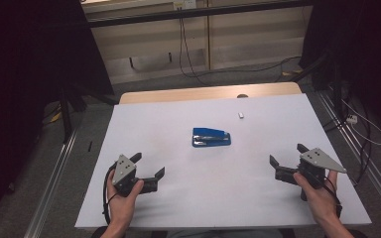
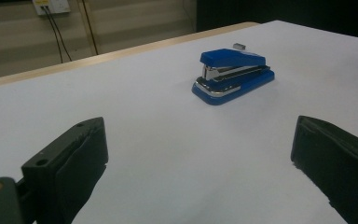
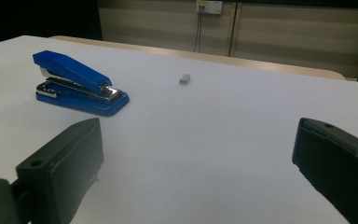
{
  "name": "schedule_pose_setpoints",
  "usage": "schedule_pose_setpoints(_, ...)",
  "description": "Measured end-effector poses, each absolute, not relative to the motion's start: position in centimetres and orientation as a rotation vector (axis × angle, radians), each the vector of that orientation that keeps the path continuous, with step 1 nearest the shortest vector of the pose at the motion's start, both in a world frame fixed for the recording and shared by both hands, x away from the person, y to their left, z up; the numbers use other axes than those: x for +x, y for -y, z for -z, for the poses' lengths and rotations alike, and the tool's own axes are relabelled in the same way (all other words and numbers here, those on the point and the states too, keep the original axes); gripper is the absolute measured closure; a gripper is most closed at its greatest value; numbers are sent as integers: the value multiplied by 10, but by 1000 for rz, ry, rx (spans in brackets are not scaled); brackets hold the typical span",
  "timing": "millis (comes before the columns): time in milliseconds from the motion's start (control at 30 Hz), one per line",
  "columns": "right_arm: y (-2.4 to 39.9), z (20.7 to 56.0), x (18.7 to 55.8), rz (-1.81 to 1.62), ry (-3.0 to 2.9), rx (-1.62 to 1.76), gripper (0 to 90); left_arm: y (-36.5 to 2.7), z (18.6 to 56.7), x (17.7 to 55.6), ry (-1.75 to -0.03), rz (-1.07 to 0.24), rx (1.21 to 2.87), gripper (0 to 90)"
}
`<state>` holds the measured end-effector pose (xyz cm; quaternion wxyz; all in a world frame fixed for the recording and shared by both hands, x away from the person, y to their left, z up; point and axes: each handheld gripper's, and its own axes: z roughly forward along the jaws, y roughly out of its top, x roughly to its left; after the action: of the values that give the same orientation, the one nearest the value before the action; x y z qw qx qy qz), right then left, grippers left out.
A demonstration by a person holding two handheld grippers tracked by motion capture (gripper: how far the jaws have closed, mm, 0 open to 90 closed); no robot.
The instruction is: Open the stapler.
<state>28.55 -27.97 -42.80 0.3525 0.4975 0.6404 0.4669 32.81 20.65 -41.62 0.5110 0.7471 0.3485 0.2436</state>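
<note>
A blue stapler (image 1: 211, 137) lay flat near the middle of the white table (image 1: 178, 208), well apart from both grippers and roughly between them, a little farther from the person than either. In the high view its long side ran across the table. The left gripper view showed the stapler (image 2: 233, 75) ahead and to the right of centre, its silver metal front facing the camera's left, closed down on its base. The right gripper view showed it (image 3: 78, 85) to the upper left, its blue top arm raised at the far end and sloping down to the near one. A small grey block of staples (image 1: 240, 115) lay on the table beyond the stapler, toward the far right, apart from it; it appeared just behind the stapler in the left gripper view (image 2: 239, 46) and off to its right in the right gripper view (image 3: 184, 78). The left gripper (image 1: 148, 167), held in the person's left hand (image 1: 123, 198) near the front left of the table, had its jaws spread wide with nothing between them. The right gripper (image 1: 287, 154), held in the right hand (image 1: 321, 194) near the front right, was likewise released and empty, its jaws pointing toward the table's middle
</note>
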Motion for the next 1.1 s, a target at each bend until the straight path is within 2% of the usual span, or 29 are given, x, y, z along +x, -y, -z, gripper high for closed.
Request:
schedule_pose_setpoints(567,278,431,290,-1247,-1688,1318,24,-201,419,330,-851,-561,1838,42)
schedule_pose_setpoints(1100,259,431,296,-1252,-1797,1196,14,-197,420,333,-830,-499,1866,63)
